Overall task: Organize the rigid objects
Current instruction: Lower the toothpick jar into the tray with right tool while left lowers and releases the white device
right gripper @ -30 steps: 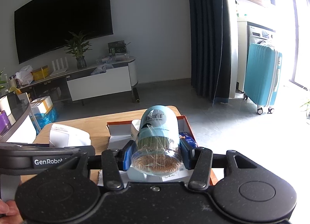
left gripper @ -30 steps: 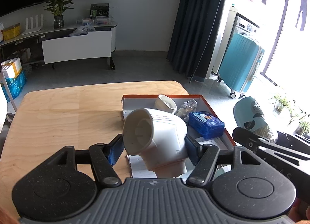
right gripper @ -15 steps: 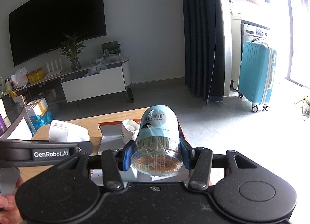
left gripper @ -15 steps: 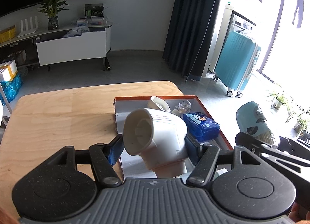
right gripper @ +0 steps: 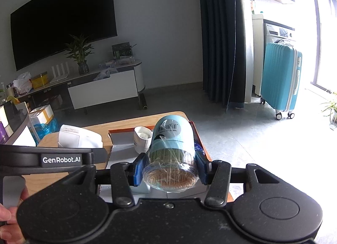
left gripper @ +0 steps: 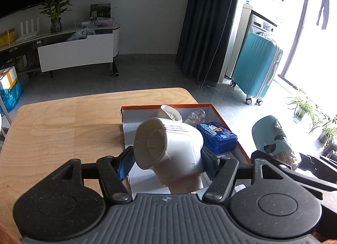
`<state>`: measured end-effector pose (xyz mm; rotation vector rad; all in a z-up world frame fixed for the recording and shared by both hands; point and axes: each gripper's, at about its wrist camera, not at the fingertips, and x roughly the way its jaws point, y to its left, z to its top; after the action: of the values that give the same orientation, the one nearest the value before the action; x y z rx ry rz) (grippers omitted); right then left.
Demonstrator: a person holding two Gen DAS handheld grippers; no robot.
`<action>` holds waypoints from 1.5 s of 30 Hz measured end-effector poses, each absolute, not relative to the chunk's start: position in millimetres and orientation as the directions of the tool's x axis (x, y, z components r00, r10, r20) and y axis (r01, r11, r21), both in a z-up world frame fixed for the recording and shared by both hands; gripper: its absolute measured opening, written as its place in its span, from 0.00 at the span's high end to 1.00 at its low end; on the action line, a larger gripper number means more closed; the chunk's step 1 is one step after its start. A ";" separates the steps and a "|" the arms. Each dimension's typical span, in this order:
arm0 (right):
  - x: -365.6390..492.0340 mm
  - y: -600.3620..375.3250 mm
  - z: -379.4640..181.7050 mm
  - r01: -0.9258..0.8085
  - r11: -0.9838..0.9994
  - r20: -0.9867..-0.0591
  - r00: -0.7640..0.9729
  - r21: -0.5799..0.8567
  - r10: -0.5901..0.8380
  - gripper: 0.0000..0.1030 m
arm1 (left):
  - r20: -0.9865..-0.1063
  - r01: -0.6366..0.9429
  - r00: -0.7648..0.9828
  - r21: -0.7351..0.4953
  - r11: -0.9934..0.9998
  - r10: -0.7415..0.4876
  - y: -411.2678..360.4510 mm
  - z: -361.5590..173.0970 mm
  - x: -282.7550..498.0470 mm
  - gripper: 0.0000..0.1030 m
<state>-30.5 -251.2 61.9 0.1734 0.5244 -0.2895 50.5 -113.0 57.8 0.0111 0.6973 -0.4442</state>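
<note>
My left gripper [left gripper: 168, 160] is shut on a white hair dryer [left gripper: 170, 147], held above the near end of an orange-rimmed box [left gripper: 147, 108] on the wooden table [left gripper: 63, 121]. Inside the box lie a white cup [left gripper: 169, 113], a crumpled clear wrapper [left gripper: 194, 116] and a blue case [left gripper: 217, 136]. My right gripper [right gripper: 171, 169] is shut on a teal-capped jar of toothpicks [right gripper: 171, 151], lid pointing away, over the box's right side. That jar [left gripper: 273, 136] also shows at the right of the left wrist view. The hair dryer [right gripper: 78, 137] appears left in the right wrist view.
A teal suitcase [left gripper: 256, 69] stands on the floor beyond the table by dark curtains [left gripper: 208, 22]. A white TV cabinet [left gripper: 75, 52] with a plant lines the far wall. A hand [right gripper: 8, 218] holds the left gripper's handle. Bare wood lies left of the box.
Both views have shifted slightly, so the box sits a little further left and lower in frame. Both grips are unchanged.
</note>
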 end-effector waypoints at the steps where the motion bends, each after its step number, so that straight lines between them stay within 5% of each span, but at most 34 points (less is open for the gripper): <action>1: -32.0 -253.8 61.1 0.315 0.945 -0.516 0.826 0.090 -0.226 0.42 | -0.623 0.399 0.677 -0.136 0.907 -0.392 -113.7 57.5 50.8 0.34; 45: -7.7 -256.5 36.0 0.284 0.952 -0.583 0.795 0.116 -0.166 0.42 | -0.654 0.400 0.648 -0.144 0.905 -0.390 -123.2 47.0 67.7 0.34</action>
<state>-7.7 -256.5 36.0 0.2020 0.6051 -0.2432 67.7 -123.2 47.0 0.0136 0.7408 -0.4489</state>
